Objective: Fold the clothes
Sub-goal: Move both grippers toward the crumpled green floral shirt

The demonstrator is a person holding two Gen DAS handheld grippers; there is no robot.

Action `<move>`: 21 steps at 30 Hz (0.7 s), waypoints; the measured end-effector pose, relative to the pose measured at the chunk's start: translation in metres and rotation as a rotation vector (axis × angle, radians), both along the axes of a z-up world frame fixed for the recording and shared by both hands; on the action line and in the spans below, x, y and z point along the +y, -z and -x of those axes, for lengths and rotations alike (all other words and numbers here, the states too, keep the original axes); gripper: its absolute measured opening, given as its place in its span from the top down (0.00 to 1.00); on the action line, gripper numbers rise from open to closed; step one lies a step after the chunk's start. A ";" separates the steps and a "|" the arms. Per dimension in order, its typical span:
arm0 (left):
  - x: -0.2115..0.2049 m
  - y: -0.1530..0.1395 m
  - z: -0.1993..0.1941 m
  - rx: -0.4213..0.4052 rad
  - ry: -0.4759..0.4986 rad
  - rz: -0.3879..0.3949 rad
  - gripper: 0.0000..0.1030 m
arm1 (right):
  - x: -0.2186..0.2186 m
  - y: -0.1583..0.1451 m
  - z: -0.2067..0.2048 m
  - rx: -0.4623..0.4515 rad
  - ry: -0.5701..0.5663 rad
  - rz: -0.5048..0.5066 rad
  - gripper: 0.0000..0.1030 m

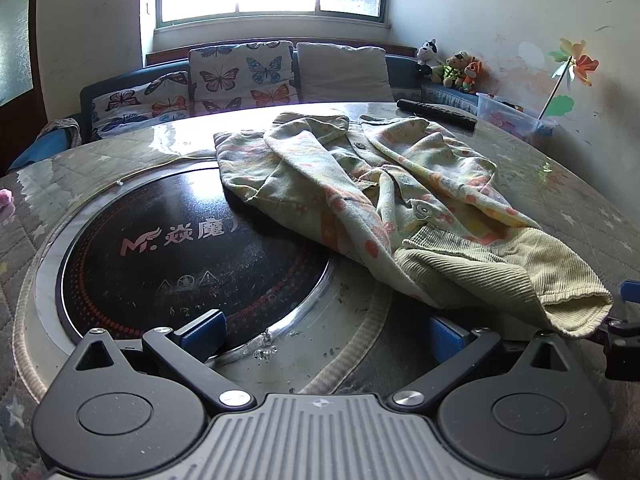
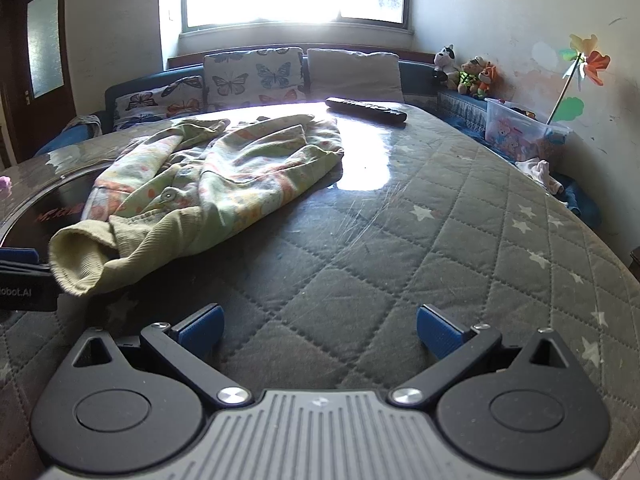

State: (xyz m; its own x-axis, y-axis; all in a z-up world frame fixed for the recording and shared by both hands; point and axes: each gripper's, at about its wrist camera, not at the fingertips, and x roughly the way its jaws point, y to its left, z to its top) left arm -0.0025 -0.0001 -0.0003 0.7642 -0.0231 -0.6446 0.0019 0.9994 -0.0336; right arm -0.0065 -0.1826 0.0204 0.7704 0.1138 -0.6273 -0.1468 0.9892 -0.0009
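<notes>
A small pale-green patterned jacket with a ribbed hem and buttons lies crumpled on the round table, partly over the black cooktop disc. In the right wrist view the same jacket sits to the left. My left gripper is open, low over the table just in front of the jacket's ribbed cuff, with nothing between its blue pads. My right gripper is open too, over bare quilted cloth to the right of the jacket. The left gripper's body shows at the left edge of the right wrist view.
A glass-topped quilted star tablecloth covers the table. A black remote lies at the far edge. Behind are a sofa with butterfly cushions, plush toys, a plastic box and a pinwheel.
</notes>
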 end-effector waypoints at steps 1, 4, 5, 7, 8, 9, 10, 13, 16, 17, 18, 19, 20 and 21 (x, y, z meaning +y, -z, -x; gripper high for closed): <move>0.000 0.000 0.001 0.000 0.000 0.000 0.00 | -0.001 0.000 0.000 -0.001 0.000 -0.001 0.00; 0.000 0.000 0.004 0.001 -0.001 -0.002 0.00 | -0.004 0.001 0.002 0.000 -0.002 -0.004 0.00; 0.000 0.000 0.005 0.001 -0.001 -0.002 0.00 | -0.005 0.001 0.002 0.001 -0.003 -0.004 0.00; -0.001 0.000 0.008 -0.004 -0.003 -0.014 0.00 | 0.002 0.001 0.003 0.004 -0.004 -0.005 0.00; -0.002 -0.001 0.009 -0.006 -0.005 -0.019 0.00 | 0.002 0.000 0.007 0.005 -0.006 -0.006 0.00; -0.002 -0.001 0.010 -0.007 -0.008 -0.024 0.00 | 0.003 0.000 0.009 0.008 -0.009 -0.006 0.00; -0.004 -0.001 0.013 -0.007 -0.011 -0.027 0.00 | 0.003 -0.001 0.011 0.010 -0.013 -0.006 0.00; -0.006 -0.002 0.017 -0.006 -0.021 -0.032 0.00 | 0.004 -0.001 0.014 0.012 -0.024 -0.006 0.00; -0.008 -0.003 0.021 -0.006 -0.028 -0.037 0.00 | 0.003 -0.001 0.017 0.016 -0.039 -0.006 0.00; -0.009 -0.003 0.022 -0.005 -0.030 -0.039 0.00 | 0.004 -0.001 0.018 0.017 -0.041 -0.006 0.00; -0.009 -0.003 0.024 -0.005 -0.029 -0.040 0.00 | 0.005 -0.002 0.019 0.018 -0.044 -0.006 0.00; -0.010 -0.004 0.025 -0.005 -0.029 -0.041 0.00 | 0.006 -0.002 0.019 0.019 -0.047 -0.006 0.00; -0.011 -0.004 0.027 -0.005 -0.028 -0.042 0.00 | 0.006 -0.002 0.020 0.019 -0.048 -0.007 0.00; -0.011 -0.004 0.028 -0.005 -0.029 -0.043 0.00 | 0.006 -0.002 0.021 0.020 -0.052 -0.009 0.00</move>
